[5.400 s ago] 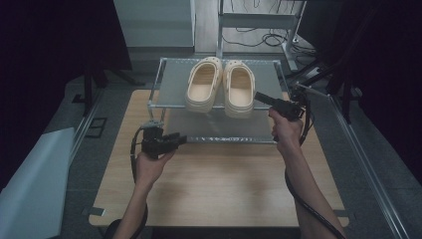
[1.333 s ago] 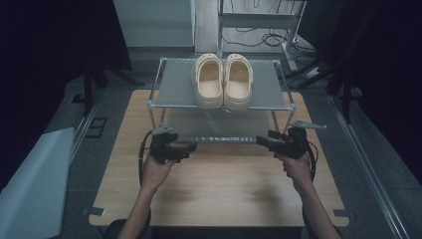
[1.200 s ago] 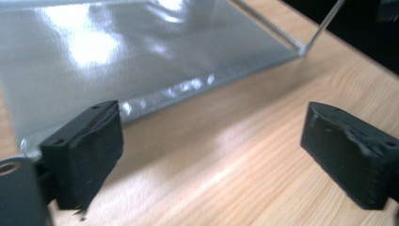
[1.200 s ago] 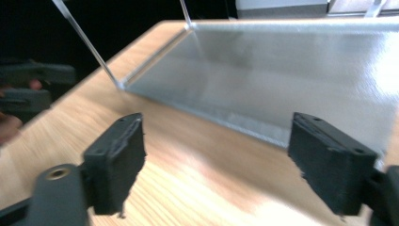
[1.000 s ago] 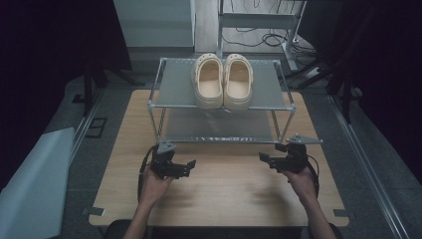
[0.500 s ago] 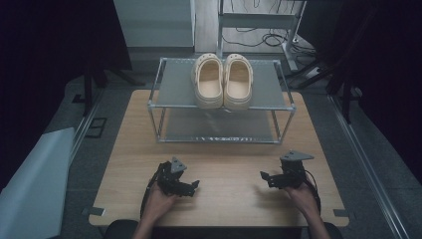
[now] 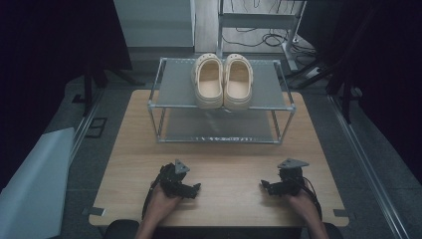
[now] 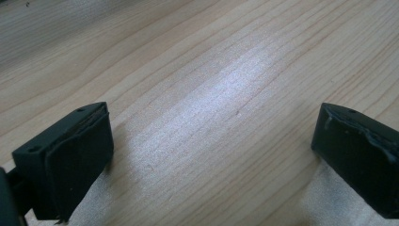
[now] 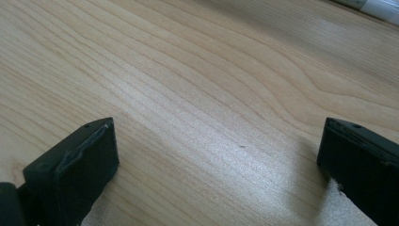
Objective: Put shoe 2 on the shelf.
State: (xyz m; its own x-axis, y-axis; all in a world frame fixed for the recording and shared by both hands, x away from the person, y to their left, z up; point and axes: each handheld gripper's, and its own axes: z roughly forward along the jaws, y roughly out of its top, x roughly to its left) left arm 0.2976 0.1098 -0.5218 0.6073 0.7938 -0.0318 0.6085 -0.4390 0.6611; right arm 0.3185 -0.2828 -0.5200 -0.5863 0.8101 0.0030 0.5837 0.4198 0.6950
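Observation:
A pair of cream clogs stands side by side on the top shelf of a small metal rack at the far middle of the wooden table. My left gripper rests low on the table near the front edge, at the left, open with nothing between its jaws. My right gripper sits low at the front right, also open and holding nothing. In the left gripper view and the right gripper view the jaws stand wide apart over bare wood.
The rack's lower shelf holds nothing. A pale sheet lies on the floor to the left of the table. Metal rails run along the right side. Cables lie on the floor behind the rack.
Both grippers have drawn back from the rack's front toward the table's near edge and come down onto the wood. The clogs have stayed on the top shelf.

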